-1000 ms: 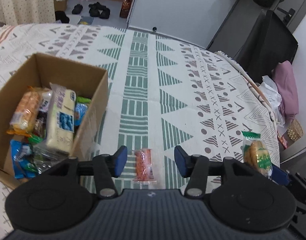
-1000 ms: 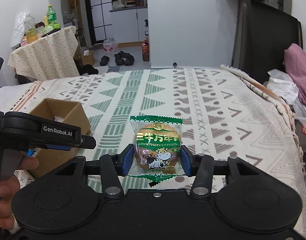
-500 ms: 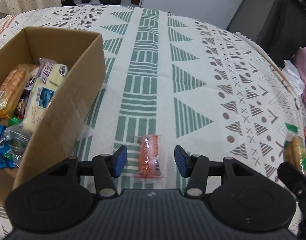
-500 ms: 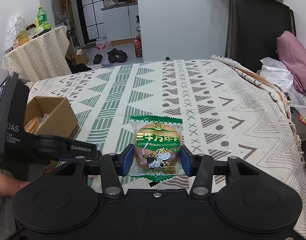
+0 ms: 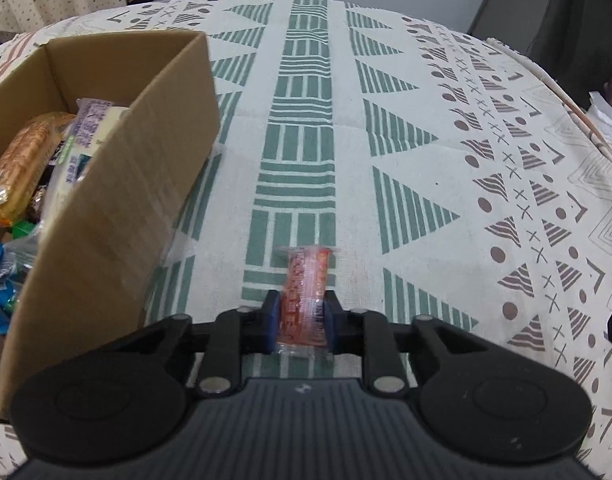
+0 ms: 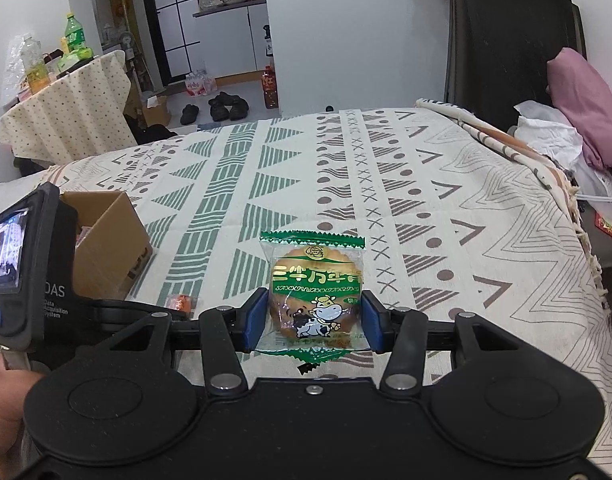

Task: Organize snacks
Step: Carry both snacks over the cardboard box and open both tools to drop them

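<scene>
My left gripper is shut on a small orange-red snack packet that lies on the patterned cloth, just right of the cardboard box. The box holds several snacks, among them a pale wafer pack and an orange pack. My right gripper is shut on a green-edged biscuit packet with a cow picture and holds it above the cloth. In the right wrist view the left gripper, the box and the orange packet show at the left.
The patterned cloth covers the surface and drops off at the right edge. A dark chair with pink fabric stands at the right. A dotted-cloth table with bottles and shoes lie beyond the far edge.
My left gripper has moved forward and down over the orange-red packet and its jaws have closed on it. My right gripper still holds the biscuit packet and has shifted slightly.
</scene>
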Available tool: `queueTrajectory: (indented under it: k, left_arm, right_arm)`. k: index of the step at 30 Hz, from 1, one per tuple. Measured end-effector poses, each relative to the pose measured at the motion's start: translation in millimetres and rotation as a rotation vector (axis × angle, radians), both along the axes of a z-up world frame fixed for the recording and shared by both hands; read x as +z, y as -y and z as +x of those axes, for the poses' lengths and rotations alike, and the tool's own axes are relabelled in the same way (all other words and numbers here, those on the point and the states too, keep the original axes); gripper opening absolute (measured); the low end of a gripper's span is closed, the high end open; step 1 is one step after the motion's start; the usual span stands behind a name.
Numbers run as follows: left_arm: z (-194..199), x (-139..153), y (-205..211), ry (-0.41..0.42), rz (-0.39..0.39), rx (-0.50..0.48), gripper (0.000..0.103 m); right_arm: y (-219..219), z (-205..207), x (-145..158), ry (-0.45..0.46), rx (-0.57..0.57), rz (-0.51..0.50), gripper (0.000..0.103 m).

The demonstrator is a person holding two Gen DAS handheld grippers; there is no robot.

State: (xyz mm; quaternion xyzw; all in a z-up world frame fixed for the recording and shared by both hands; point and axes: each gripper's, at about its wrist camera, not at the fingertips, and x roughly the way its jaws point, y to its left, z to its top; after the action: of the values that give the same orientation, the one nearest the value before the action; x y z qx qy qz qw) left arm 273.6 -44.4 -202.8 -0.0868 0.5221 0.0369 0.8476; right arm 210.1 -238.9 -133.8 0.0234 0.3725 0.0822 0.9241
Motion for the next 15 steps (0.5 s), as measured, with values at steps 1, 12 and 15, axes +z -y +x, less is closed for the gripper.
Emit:
queueTrajectory:
  k: [1, 12, 15]
  left_arm:
    - [-1.0, 1.4, -1.5, -0.003, 0.001, 0.01, 0.02]
    - [-15.1, 39.9, -12.1, 0.081, -0.021, 0.025, 0.019]
    - [-19.8, 51.3, -18.0, 0.104, -0.04, 0.03, 0.019]
  right_arm:
    - [-0.6, -0.4, 0.4, 0.001, 0.001, -0.001, 0.048]
    - [-10.5, -1.2, 10.7, 0.016, 0.023, -0.006, 0.048]
    - [-16.4, 0.1, 14.3, 0.023, 0.033, -0.006, 0.048]
